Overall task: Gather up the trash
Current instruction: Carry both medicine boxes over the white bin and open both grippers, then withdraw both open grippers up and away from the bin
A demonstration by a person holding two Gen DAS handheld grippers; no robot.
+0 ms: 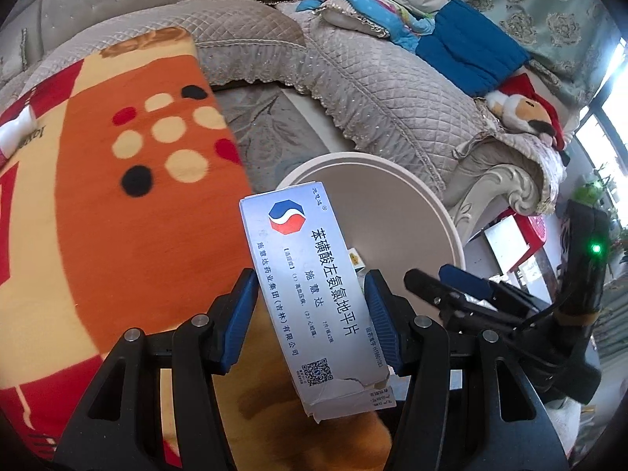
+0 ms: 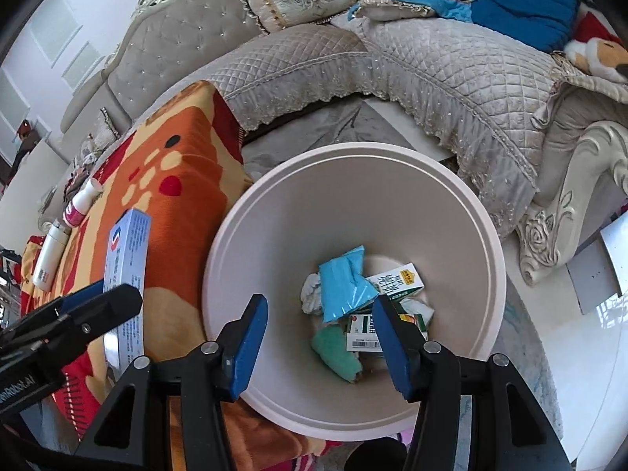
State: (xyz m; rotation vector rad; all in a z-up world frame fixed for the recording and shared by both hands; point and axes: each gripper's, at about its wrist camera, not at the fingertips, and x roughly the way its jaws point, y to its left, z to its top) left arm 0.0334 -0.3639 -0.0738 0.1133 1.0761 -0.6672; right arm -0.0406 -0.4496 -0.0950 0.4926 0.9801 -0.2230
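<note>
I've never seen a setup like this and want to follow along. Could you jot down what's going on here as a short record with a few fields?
Setting: living room, sofa behind an orange blanket
Left claw: closed on a white medicine box, held over the blanket beside the bin
Right claw: nothing between its fingers, poised over the bin
Bin: round, pale, open top
In the bin: blue packet, small cartons, crumpled tissue, green piece
Still on the blanket: two small bottles

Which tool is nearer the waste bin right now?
Right. The right tool hangs empty directly over the waste bin; the left tool, gripping the medicine box, is beside its rim above the blanket.
</note>
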